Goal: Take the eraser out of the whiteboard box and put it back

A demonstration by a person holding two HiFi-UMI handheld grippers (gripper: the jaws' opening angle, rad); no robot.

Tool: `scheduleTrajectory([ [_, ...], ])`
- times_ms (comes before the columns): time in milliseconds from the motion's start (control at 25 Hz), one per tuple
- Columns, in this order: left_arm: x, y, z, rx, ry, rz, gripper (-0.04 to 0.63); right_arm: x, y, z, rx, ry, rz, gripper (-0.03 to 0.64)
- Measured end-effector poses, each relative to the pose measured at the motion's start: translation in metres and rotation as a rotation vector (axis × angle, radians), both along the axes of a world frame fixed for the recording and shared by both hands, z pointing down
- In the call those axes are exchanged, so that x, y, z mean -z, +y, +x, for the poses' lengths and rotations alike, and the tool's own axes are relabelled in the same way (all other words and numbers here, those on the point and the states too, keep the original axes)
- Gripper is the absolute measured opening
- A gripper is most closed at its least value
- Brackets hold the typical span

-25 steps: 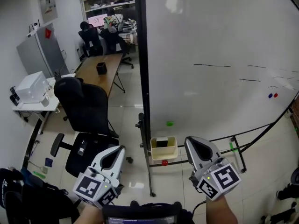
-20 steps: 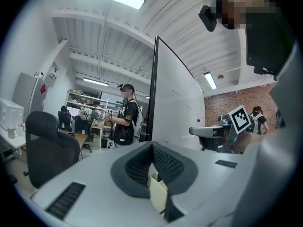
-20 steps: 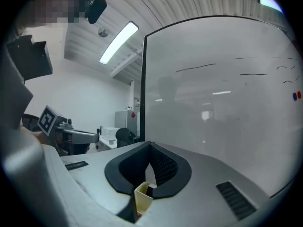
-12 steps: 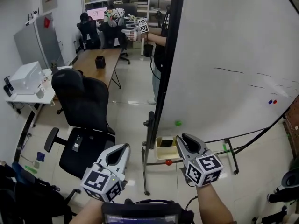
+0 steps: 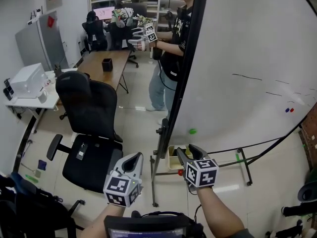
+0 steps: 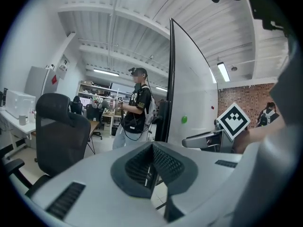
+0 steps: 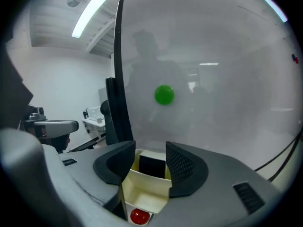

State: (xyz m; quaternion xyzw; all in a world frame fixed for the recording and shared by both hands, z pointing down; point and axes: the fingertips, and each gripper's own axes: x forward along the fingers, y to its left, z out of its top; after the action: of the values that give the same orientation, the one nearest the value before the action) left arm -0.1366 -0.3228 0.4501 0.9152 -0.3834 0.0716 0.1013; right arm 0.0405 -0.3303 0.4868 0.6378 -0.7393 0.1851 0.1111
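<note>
A cream whiteboard box (image 7: pixel 142 193) hangs at the lower left of the whiteboard (image 5: pixel 247 58), and a black eraser (image 7: pixel 152 167) stands upright in it. My right gripper (image 7: pixel 147 148) points at the box from just in front. Its jaws are opening, and the box and eraser show through the gap, untouched. From the head, the right gripper (image 5: pixel 190 153) covers most of the box (image 5: pixel 172 158). My left gripper (image 5: pixel 132 160) hangs to the left of the board's frame with its jaws (image 6: pixel 152 146) together on nothing.
A green magnet (image 7: pixel 164 94) sticks to the board above the box and a red one (image 7: pixel 139 216) sits below it. A black office chair (image 5: pixel 86 113) stands to the left. A person (image 5: pixel 171 38) holding grippers stands behind the board. The stand's legs (image 5: pixel 237 157) run across the floor.
Both grippers have come down and forward toward the box. The right jaws have gone from shut to apart. The view has swung, bringing the person behind the board into sight.
</note>
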Motion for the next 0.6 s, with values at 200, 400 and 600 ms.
scheduleTrajectory([
  [200,-0.021,-0.011,0.002,0.045,-0.012,-0.03,0.031,-0.014,-0.006,0.0,-0.033,0.026,-0.044,0.261],
  [400,-0.04,-0.018,0.017,0.059,-0.028,-0.095,0.031,-0.024,-0.01,-0.004,-0.06,0.03,-0.085,0.261],
  [600,-0.052,-0.019,0.027,0.055,-0.047,-0.121,0.031,-0.038,-0.013,-0.005,-0.085,0.043,-0.13,0.298],
])
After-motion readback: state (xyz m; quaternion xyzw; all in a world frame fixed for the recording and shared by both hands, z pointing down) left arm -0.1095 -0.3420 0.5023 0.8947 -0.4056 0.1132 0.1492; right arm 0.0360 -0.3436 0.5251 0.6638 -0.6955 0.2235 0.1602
